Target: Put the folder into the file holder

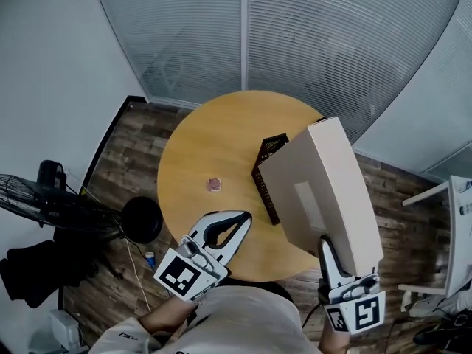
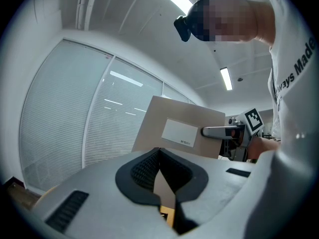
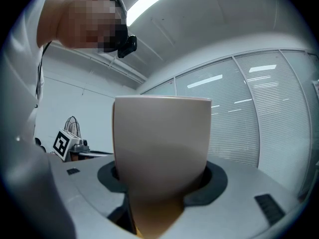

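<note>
A beige box folder [image 1: 324, 190] hangs upright above the right side of the round wooden table [image 1: 199, 139]. My right gripper [image 1: 325, 251] is shut on its near lower corner, and the folder's spine [image 3: 162, 138] fills the right gripper view between the jaws. A black mesh file holder [image 1: 267, 174] stands on the table, just left of the folder and partly hidden by it. My left gripper [image 1: 245, 216] hovers over the table's near edge, shut and empty, tips pointing toward the holder. The left gripper view shows the folder's labelled face [image 2: 182, 128] ahead.
A small pink thing [image 1: 214, 185] lies near the table's middle. A black fan [image 1: 44, 198] and a round black base [image 1: 141, 220] stand on the floor at left. White furniture [image 1: 457, 227] stands at right. Glass walls with blinds [image 1: 295, 43] run behind the table.
</note>
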Tool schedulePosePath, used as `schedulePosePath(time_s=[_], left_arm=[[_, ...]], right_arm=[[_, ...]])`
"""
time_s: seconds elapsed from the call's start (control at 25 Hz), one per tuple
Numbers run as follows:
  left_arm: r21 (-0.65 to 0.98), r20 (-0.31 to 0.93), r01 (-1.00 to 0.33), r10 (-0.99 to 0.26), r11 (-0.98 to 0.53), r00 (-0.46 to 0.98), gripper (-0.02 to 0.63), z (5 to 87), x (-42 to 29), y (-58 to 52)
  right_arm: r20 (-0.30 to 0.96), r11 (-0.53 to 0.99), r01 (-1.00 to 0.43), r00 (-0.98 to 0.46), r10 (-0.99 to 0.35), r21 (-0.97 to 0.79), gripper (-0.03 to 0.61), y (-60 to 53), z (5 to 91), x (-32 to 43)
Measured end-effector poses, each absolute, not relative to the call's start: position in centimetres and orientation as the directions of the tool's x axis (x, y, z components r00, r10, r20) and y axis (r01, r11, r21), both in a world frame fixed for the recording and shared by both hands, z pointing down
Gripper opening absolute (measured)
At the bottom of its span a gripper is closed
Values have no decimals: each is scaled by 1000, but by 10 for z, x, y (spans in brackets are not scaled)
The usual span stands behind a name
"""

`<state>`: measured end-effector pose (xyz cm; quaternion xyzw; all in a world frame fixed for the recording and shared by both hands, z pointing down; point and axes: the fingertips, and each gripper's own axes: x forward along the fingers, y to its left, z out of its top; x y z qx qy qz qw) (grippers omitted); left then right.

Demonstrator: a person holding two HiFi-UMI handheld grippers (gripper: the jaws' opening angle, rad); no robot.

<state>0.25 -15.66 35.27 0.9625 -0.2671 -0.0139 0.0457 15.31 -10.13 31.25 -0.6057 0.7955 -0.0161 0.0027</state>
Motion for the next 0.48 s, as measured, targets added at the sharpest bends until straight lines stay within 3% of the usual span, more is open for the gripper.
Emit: schedulePosePath(time_s=[0.48], left_arm=[[93,-17,-520,-523,-849,852,23,347,35,-153]], right_arm=[[6,259,-966,-260,-966,-10,287,-102,306,190]])
